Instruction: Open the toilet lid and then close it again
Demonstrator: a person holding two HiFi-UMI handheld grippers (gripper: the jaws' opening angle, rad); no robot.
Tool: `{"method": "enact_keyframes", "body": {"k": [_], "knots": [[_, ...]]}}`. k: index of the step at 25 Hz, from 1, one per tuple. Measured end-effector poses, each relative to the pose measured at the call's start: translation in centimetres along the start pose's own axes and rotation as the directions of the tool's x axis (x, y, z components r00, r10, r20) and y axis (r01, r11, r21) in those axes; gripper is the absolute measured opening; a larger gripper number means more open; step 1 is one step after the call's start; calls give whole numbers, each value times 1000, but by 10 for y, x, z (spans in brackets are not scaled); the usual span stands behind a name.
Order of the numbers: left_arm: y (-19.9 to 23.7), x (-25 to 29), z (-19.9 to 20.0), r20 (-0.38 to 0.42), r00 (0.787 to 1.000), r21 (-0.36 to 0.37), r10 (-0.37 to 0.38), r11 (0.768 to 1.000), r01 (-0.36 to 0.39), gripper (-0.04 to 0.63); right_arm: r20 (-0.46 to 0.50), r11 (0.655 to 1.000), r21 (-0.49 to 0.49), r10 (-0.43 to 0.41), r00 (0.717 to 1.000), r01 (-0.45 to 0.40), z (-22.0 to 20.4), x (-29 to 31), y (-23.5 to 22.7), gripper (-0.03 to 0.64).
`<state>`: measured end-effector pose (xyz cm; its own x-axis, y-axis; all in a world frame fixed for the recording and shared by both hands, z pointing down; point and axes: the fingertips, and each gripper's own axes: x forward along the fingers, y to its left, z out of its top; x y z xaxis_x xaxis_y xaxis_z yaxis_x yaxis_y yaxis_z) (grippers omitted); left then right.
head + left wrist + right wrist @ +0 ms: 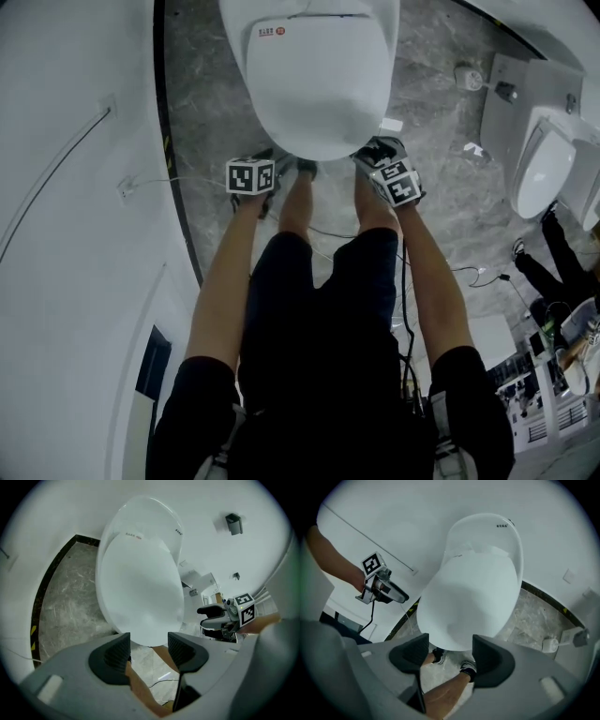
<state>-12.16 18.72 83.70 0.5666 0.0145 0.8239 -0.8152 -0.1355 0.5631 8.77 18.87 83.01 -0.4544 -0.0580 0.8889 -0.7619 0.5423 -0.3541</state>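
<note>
The white toilet lid (pixel 314 75) lies shut over the bowl, seen whole in the left gripper view (pixel 140 592) and the right gripper view (pixel 471 597). My left gripper (pixel 281 167) hovers just off the lid's front left edge, jaws open and empty (pixel 149 641). At the front right edge my right gripper (pixel 375 152) is likewise open with nothing between its jaws (pixel 450 646). Each gripper shows in the other's view: the right gripper (pixel 213 616) and the left gripper (pixel 391 592), both apart from the lid. Whether either fingertip touches the rim I cannot tell.
My bare legs and shoes (pixel 468 668) stand right below the bowl on grey marble floor (pixel 202 103). A white wall (pixel 66 187) runs close on the left. A urinal (pixel 539 164) and a wall valve (pixel 478 80) are at right, where a person in black (pixel 553 272) stands. A cable (pixel 469 272) trails on the floor.
</note>
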Motion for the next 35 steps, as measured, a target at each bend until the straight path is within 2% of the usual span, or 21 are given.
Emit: {"method": "enact_keyframes", "body": {"k": [4,5,7,9,11,15,18,21,24,26,29,32,35], "knots": [[-28,-34,8,6,998,79,-68,995,67,252,7,995,-95,26,1000,-25,29,-39,35,164],[-36,-44,12,19,997,101,-76,992,73,234,10,992,-120,33,999,-32,34,-49,41,124],[-52,-67,26,69,994,158,-84,985,72,151,17,984,-169,52,999,-48,47,-70,53,53],[-76,-93,34,123,987,222,-108,972,78,77,29,976,-209,74,997,-66,58,-93,68,17],[-103,-122,37,161,977,301,-138,950,85,54,52,972,-223,84,995,-70,68,-121,84,8],[-151,-178,48,223,958,459,-179,886,59,30,138,977,-209,79,987,-49,97,-175,106,6],[-177,-207,47,216,954,524,-206,849,64,28,197,974,-224,75,978,-29,113,-213,124,6],[-199,-230,48,202,954,594,-223,802,62,28,255,974,-227,78,964,-18,122,-245,142,6],[-229,-258,64,247,934,653,-257,757,36,28,311,969,-248,74,948,6,132,-273,149,6],[-249,-277,69,286,916,679,-281,734,13,28,339,968,-252,74,938,15,133,-290,155,6],[-265,-302,68,329,895,697,-301,717,-16,28,374,970,-242,61,926,34,134,-305,163,6],[-272,-325,64,361,873,701,-327,713,-23,28,419,971,-230,35,907,69,145,-320,170,6],[-268,-340,59,380,872,692,-309,720,-47,28,459,972,-222,29,888,83,156,-334,176,6]]}}
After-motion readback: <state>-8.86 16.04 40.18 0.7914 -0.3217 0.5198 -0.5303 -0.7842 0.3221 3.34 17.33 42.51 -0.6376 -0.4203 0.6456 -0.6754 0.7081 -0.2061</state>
